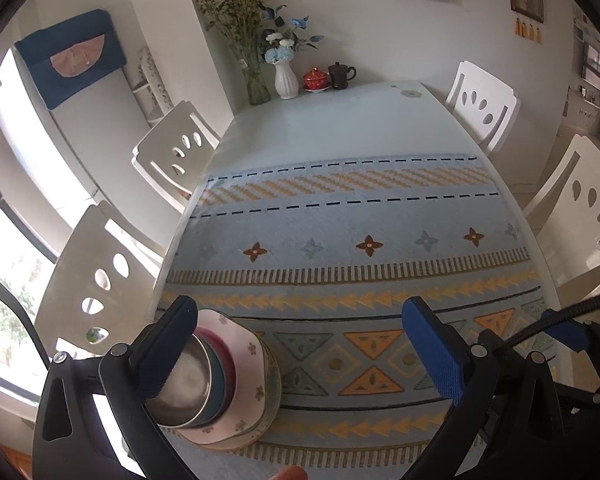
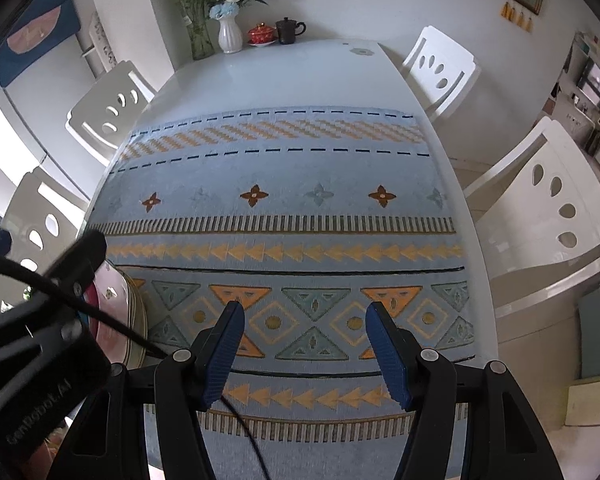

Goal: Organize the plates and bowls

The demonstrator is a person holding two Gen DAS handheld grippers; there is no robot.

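**Stack at left finger, both grippers empty**

The left gripper [image 1: 300,344] has its fingers spread wide, nothing between the pads. The stack of plates and bowls [image 1: 228,380] sits on the patterned tablecloth [image 1: 340,232] at the near left of the table [image 1: 320,120]. The left finger [image 1: 168,352] overlaps the steel bowl [image 1: 184,380] on top of the stack; contact or just in front cannot be told. The right finger of that gripper [image 1: 432,352] stands well apart from the stack, over bare cloth.

The right gripper [image 2: 304,356] has its fingers parted, only cloth showing in the gap. The stack lies off to its left, outside its jaws.

Hidden or unclear: in the right wrist view the stack [image 2: 120,312] is mostly covered by the body of the left gripper and a black cable [image 2: 100,316]; only a pink floral plate rim and the plate edges under it show. The count of pieces is hard to make out. A blurred fingertip [image 1: 288,472] is cut off at the bottom edge.

Only the left wrist view shows the steel bowl, the dark bowls nested under it and the pink floral plate [image 1: 248,360] face.
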